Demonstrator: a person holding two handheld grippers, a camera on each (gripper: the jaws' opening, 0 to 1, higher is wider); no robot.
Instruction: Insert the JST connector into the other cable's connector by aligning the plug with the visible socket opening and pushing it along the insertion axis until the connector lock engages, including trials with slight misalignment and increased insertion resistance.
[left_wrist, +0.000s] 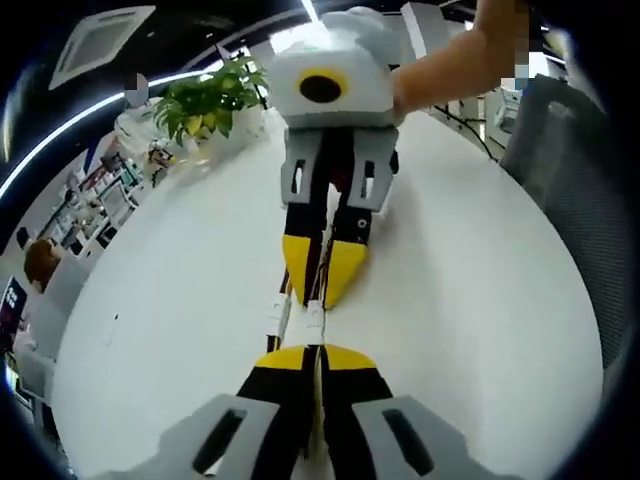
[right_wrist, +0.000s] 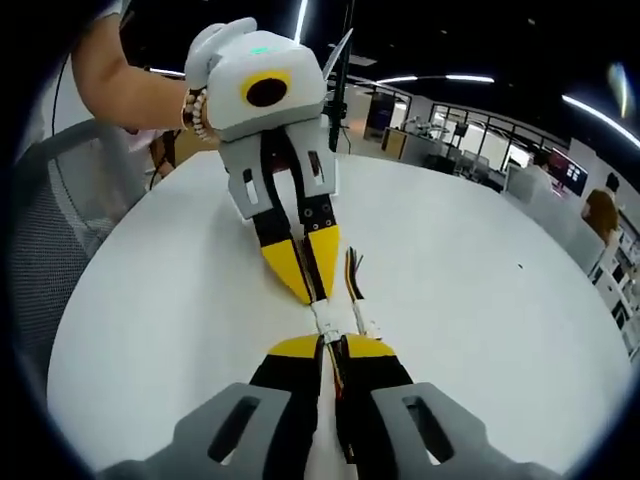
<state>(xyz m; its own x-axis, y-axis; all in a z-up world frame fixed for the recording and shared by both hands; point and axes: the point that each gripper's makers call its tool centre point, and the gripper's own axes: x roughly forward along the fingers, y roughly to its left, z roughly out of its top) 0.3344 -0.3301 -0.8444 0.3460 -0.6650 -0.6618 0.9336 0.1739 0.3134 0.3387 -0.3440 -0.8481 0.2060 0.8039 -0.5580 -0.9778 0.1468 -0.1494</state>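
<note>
On the white table (left_wrist: 480, 300) two small white JST connectors (left_wrist: 313, 322) meet end to end between the two grippers; I cannot tell whether they are fully seated. My left gripper (left_wrist: 315, 352) rises from the bottom of the left gripper view, shut on its connector's cable. My right gripper (left_wrist: 320, 296) comes down from the top, shut on the other cable, whose thin wires (left_wrist: 322, 262) run between its jaws. In the right gripper view the right gripper (right_wrist: 333, 343) faces the left gripper (right_wrist: 318, 293), with the joined connectors (right_wrist: 328, 318) between their yellow tips.
A loose cable with coloured wires (right_wrist: 353, 268) and a small white plug (right_wrist: 369, 326) lies beside the joint, also visible as a loose plug (left_wrist: 274, 314). A potted plant (left_wrist: 205, 105) stands at the table's far edge. A grey chair (left_wrist: 570, 170) is beside the table. A person's arm (right_wrist: 130, 80) holds the left gripper.
</note>
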